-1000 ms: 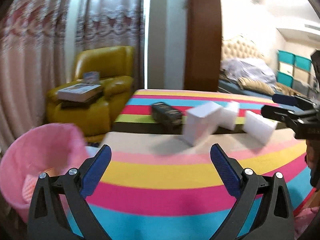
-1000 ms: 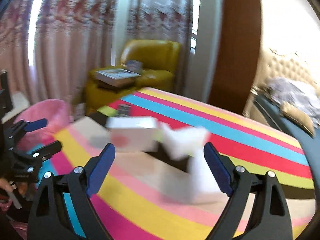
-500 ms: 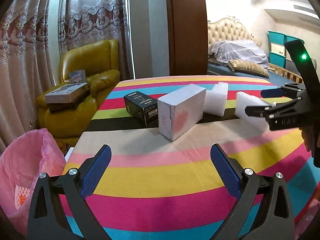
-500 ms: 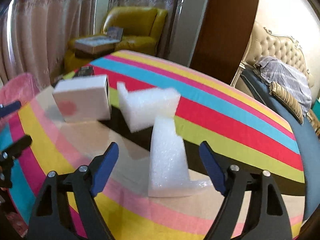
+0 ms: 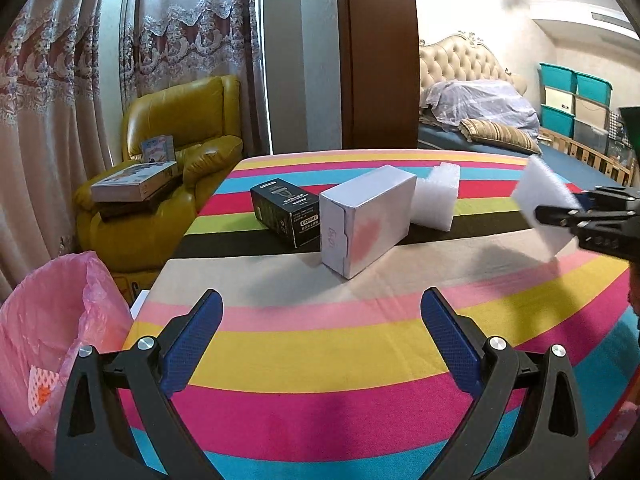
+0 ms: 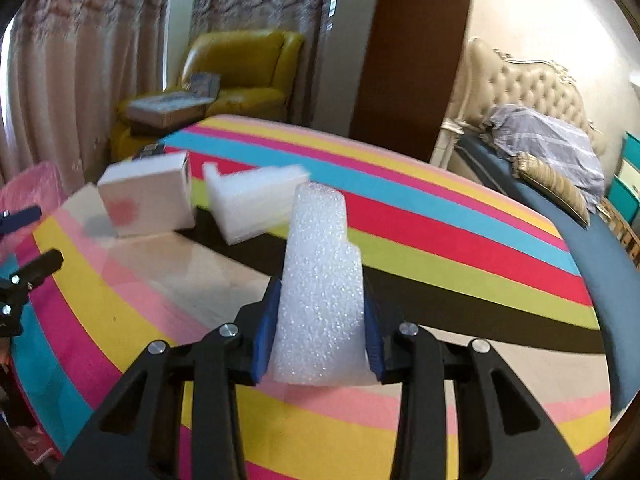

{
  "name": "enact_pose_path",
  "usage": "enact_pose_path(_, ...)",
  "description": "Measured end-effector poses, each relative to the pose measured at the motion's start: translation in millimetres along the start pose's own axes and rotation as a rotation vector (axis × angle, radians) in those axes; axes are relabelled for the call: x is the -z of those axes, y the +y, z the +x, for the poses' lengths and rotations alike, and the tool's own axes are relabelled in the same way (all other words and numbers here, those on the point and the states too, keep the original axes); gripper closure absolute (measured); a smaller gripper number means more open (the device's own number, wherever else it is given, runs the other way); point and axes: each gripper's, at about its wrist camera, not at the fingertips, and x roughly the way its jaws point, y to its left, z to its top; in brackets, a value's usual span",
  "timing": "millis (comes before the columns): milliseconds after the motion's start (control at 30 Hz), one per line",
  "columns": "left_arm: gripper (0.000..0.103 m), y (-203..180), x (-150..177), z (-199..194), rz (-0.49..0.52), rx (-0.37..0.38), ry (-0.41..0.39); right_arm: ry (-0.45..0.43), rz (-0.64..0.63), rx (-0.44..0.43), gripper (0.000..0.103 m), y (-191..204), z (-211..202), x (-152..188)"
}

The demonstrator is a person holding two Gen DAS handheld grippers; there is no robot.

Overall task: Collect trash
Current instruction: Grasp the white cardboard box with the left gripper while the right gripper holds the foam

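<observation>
My right gripper [image 6: 318, 332] is shut on a white foam block [image 6: 320, 292], held above the striped table; the same foam block shows at the right of the left wrist view [image 5: 544, 204]. A second foam piece [image 5: 436, 196] [image 6: 248, 200], a white box [image 5: 366, 220] [image 6: 148, 200] and a black box [image 5: 286, 212] lie on the striped tablecloth [image 5: 320, 344]. My left gripper [image 5: 320, 328] is open and empty over the table's near side. A pink-lined trash bin [image 5: 52, 328] stands at the table's left.
A yellow armchair [image 5: 168, 160] with books stands behind the table's left corner. Curtains hang behind it. A bed [image 5: 480, 120] and teal storage bins [image 5: 572, 96] are at the far right. A brown pillar [image 5: 380, 56] rises behind the table.
My right gripper has closed on the nearer foam block and lifted it off the table. My left gripper has stayed open and moved little.
</observation>
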Motion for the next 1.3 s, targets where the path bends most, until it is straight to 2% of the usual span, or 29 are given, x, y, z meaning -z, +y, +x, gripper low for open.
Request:
enact_pose_path(200,0.009,-3.4,-1.2,2.6,0.027,0.010,0.024,-0.008,0.054,0.021,0.066,-20.0,-17.8,16.8)
enact_pose_path(367,0.009,0.1,-11.7,11.4,0.019,0.045,0.085,-0.001,0.076,0.012,0.066,-30.0,-23.4,29.8)
enact_pose_path(467,0.009,-6.9,-27.0,14.4,0.082,0.017,0.058,-0.005,0.088,0.006,0.066,-31.1,-24.3,32.1)
enact_pose_path(567,0.009,-11.6,-41.2,21.6,0.114,0.031,0.037,-0.004,0.087,0.006,0.066,-29.5,-24.8,30.5)
enact_pose_path(800,0.010,-32.5,-71.4,66.7,0.220,0.062,0.071,0.003,0.080,0.008,0.066,-29.0,-26.2,30.4)
enact_pose_path(967,0.025,-51.1,-74.4,101.7,0.293,0.077,0.155,0.004,0.088,0.002,0.066,-29.4,-25.8,28.5)
enact_pose_path(1033,0.034,-58.2,-69.7,105.3,0.340,0.029,0.150,0.004,0.095,-0.002,0.066,-30.5,-25.7,28.7)
enact_pose_path(1067,0.047,-62.0,-67.6,102.4,0.361,0.009,0.139,0.004,0.099,-0.005,0.066,-31.3,-25.9,28.9)
enact_pose_path(1133,0.053,-64.6,-65.2,90.7,0.367,0.010,0.118,0.002,0.104,-0.009,0.066,-31.8,-26.3,29.3)
enact_pose_path(1167,0.059,-64.1,-64.3,83.4,0.362,0.015,0.108,0.003,0.105,-0.010,0.066,-31.6,-26.4,29.5)
enact_pose_path(1300,0.065,-55.7,-56.8,59.1,0.295,0.068,0.092,-0.003,0.092,-0.005,0.066,-30.8,-28.1,30.8)
